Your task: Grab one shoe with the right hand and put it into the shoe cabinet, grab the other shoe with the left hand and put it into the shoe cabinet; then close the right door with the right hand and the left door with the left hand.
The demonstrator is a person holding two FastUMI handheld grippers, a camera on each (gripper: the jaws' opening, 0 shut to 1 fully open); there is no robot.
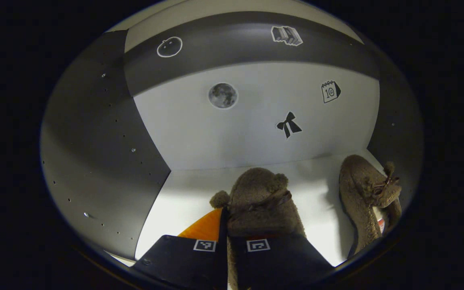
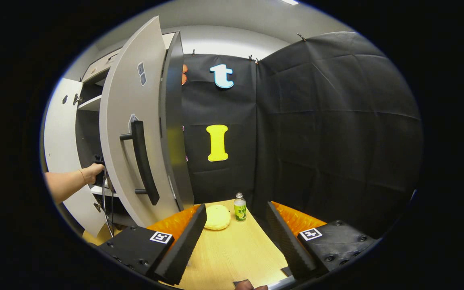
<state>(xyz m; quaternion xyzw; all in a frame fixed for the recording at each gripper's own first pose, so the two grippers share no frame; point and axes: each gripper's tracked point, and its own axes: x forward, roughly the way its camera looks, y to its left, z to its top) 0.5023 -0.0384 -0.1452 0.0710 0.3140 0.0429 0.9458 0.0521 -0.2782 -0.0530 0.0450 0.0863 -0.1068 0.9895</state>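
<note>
In the left gripper view I am inside the shoe cabinet. A brown fuzzy shoe (image 1: 262,197) with a small bow lies on the white shelf (image 1: 183,193), toe toward the back. My left gripper (image 1: 226,219) is shut on its heel rim. The other brown shoe (image 1: 367,197) rests on the same shelf at the right, close to the side wall. In the right gripper view my right gripper (image 2: 236,206) stands open and holds nothing, outside the cabinet and to the right of its open right door (image 2: 131,121). A person's hand (image 2: 91,173) reaches into the cabinet behind that door.
The right door carries a black bar handle (image 2: 143,161). The left door (image 2: 61,153) stands open farther back. A yellow round cushion (image 2: 217,217) and a small bottle (image 2: 239,207) sit on the wooden surface (image 2: 232,249). The cabinet's dark left wall (image 1: 95,153) is near the held shoe.
</note>
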